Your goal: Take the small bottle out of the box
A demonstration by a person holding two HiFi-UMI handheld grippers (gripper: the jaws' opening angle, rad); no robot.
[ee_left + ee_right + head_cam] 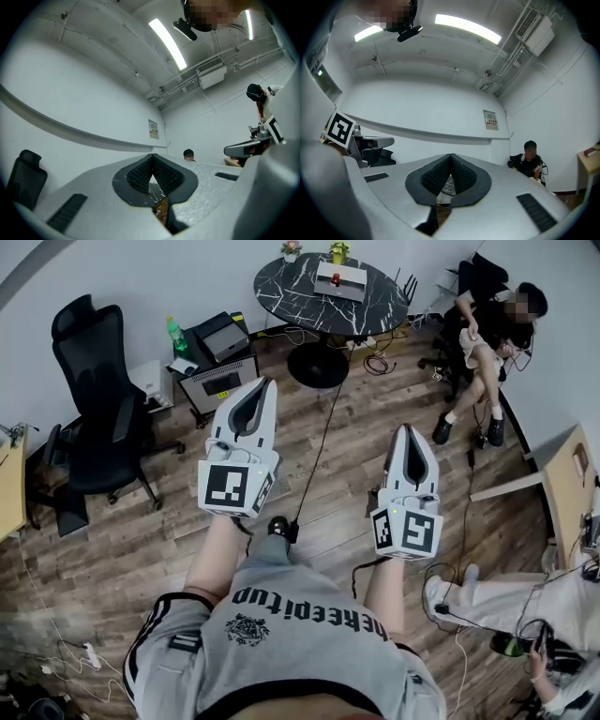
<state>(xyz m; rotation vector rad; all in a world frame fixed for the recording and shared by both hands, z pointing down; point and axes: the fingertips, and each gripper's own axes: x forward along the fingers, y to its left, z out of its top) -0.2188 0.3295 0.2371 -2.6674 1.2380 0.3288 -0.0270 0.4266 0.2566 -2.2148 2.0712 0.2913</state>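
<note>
Above the wood floor, left gripper (262, 388) and right gripper (409, 432) were both fully closed, holding nothing. Small bottle (336, 279) stood in box (356, 283) on round table (291, 296), well apart.

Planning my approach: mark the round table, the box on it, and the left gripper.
round table (286, 292), head view, bare marble top left of the box.
box (354, 279), head view, its right part.
left gripper (266, 382), head view, where its shut tips meet.
</note>
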